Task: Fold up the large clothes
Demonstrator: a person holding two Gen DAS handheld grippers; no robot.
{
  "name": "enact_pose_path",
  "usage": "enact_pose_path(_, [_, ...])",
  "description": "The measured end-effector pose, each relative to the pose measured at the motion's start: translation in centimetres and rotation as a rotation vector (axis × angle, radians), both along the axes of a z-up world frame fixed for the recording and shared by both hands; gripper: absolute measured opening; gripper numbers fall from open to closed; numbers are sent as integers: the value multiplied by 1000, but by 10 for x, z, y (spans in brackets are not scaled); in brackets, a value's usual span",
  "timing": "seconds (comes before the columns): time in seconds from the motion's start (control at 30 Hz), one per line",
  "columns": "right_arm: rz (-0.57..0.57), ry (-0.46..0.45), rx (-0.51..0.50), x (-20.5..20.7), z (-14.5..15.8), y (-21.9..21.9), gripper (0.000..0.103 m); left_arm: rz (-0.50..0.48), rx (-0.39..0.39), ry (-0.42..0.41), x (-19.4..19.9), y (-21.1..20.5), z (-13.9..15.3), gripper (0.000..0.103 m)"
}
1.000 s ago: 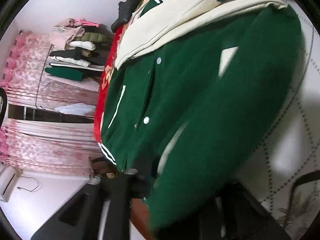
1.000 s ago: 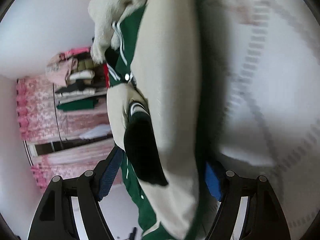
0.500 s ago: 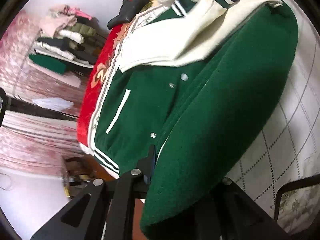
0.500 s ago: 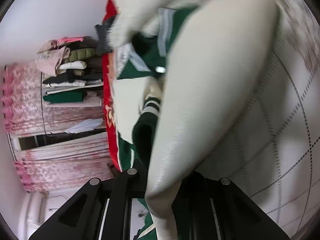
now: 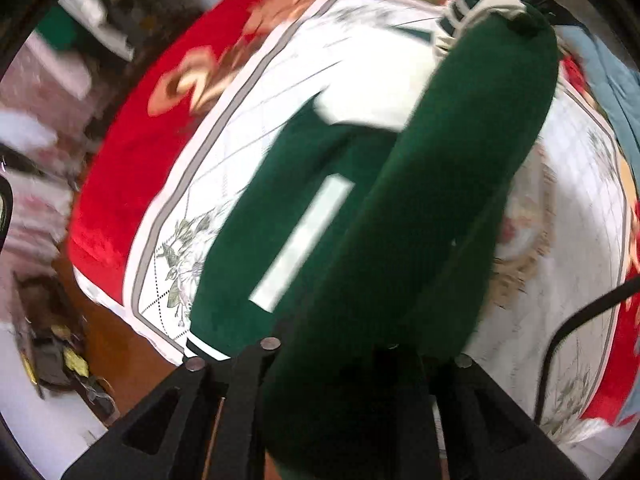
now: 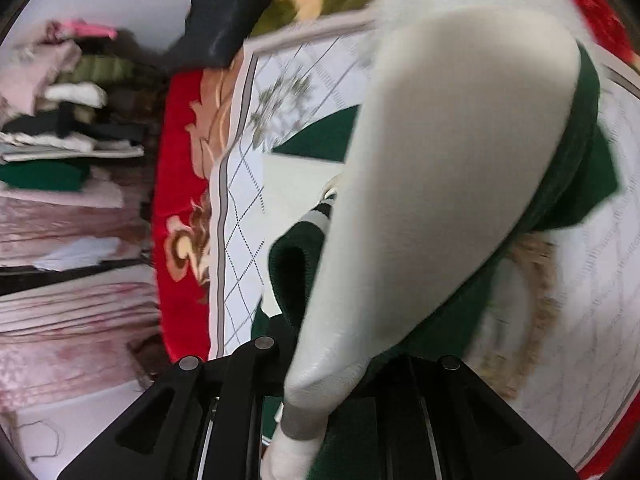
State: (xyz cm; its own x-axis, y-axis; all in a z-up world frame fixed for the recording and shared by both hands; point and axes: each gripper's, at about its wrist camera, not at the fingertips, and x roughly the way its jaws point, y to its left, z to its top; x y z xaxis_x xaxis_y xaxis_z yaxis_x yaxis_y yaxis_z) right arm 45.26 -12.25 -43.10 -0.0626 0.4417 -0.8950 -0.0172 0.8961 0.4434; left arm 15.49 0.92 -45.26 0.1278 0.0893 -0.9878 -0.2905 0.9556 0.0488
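Note:
A green varsity jacket [image 5: 440, 208] with cream sleeves and striped cuffs lies half lifted over a white quilted bed cover [image 5: 224, 168]. My left gripper [image 5: 352, 364] is shut on a thick fold of the green body; the cloth hides the fingertips. A white pocket stripe [image 5: 304, 240] shows on the lower layer. My right gripper [image 6: 340, 364] is shut on the cream sleeve [image 6: 440, 168], which rises from the jaws over green cloth [image 6: 576, 168]. A striped cuff [image 6: 320, 212] hangs just left of it.
A red flowered blanket [image 5: 132, 152] edges the cover on the left, also in the right wrist view [image 6: 180, 184]. A dark garment [image 6: 224, 28] lies at the bed's far end. Stacked clothes [image 6: 60, 120] and pink curtains stand left. A black bar [image 5: 580, 320] crosses at right.
Both grippers have swung the held jacket over and down toward the bed. The view now looks onto the white cover, and the folded green layer lies over the lower front panel.

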Motion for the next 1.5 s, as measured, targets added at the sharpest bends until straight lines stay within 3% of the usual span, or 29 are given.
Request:
enact_pose_path(0.1, [41, 46, -85, 9, -40, 56, 15, 100, -148, 61, 3, 62, -46, 31])
enact_pose_path(0.17, [49, 77, -116, 12, -62, 75, 20, 161, -226, 74, -2, 99, -65, 50])
enact_pose_path(0.2, [52, 104, -131, 16, -77, 89, 29, 184, -243, 79, -5, 106, -71, 57])
enact_pose_path(0.23, [49, 116, -132, 17, -84, 91, 40, 226, -273, 74, -10, 122, -78, 70])
enact_pose_path(0.27, [44, 137, -123, 19, -92, 98, 44, 248, -291, 62, -15, 131, -81, 73])
enact_pose_path(0.33, [50, 147, -80, 21, -96, 102, 55, 308, -286, 64, -27, 151, -85, 74])
enact_pose_path(0.4, [87, 154, 30, 22, -92, 104, 55, 368, -258, 86, -41, 168, -91, 88])
enact_pose_path(0.47, [125, 134, 85, 21, -78, 97, 55, 438, -197, 126, -59, 183, -96, 90])
enact_pose_path(0.57, [132, 67, 113, 18, -49, 65, 56, 500, -154, 168, -76, 189, -98, 90])
enact_pose_path(0.7, [31, -58, 67, 15, -27, -23, 65, 519, -149, 111, -80, 165, -72, 90])
enact_pose_path(0.77, [-25, -81, 40, 16, -32, -65, 67, 500, -148, 88, -74, 146, -62, 99])
enact_pose_path(0.9, [-127, -38, 44, 28, -94, -141, 67, 400, -95, 83, -45, 100, -61, 99])
enact_pose_path(1.03, [-158, 48, 241, 43, -162, -154, 69, 323, -1, 95, -13, 72, -66, 99])
enact_pose_path(1.1, [-190, 19, 349, 49, -179, -152, 65, 314, 29, 92, -8, 65, -64, 99])
enact_pose_path(1.13, [-199, -3, 365, 48, -179, -152, 46, 310, 46, 88, -3, 61, -62, 99])
enact_pose_path(1.2, [-218, -25, 384, 43, -178, -152, 25, 304, 73, 80, 4, 55, -59, 99])
enact_pose_path(1.23, [-259, -16, 396, 39, -176, -158, 20, 291, 89, 76, 8, 50, -54, 99])
enact_pose_path(1.33, [-405, -5, 434, 15, -159, -186, 18, 252, 119, 65, 9, 33, -44, 99])
enact_pose_path(1.43, [-537, -29, 402, -34, -129, -235, 18, 204, 134, 59, 18, 38, -39, 99])
enact_pose_path(1.5, [-673, -13, 331, -90, -110, -287, 18, 162, 143, 52, 19, 37, -38, 99])
